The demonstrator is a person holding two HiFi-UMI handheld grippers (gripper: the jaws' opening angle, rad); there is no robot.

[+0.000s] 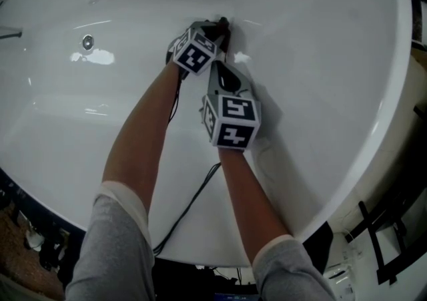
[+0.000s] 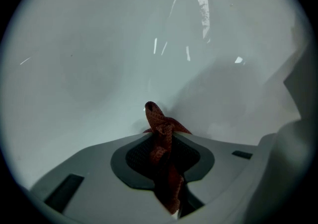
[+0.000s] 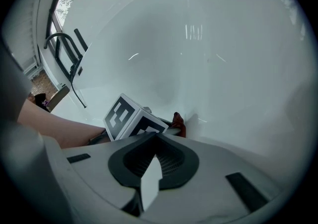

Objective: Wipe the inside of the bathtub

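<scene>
Cloth, red and bunched, is sitting clamped between the closed jaws of the left gripper, which is pressing it against the bathtub wall at twelve o'clock from the right gripper, itself hovering with its jaws together on nothing. Slippage is looking like the main risk: only a small tuft is poking past the tips, so hard plastic could be scraping the enamel, or the cloth could be tugged free. Bare wall is lying open toward nine o'clock as far as the round fitting, while the rim is curving close from two to five o'clock.
</scene>
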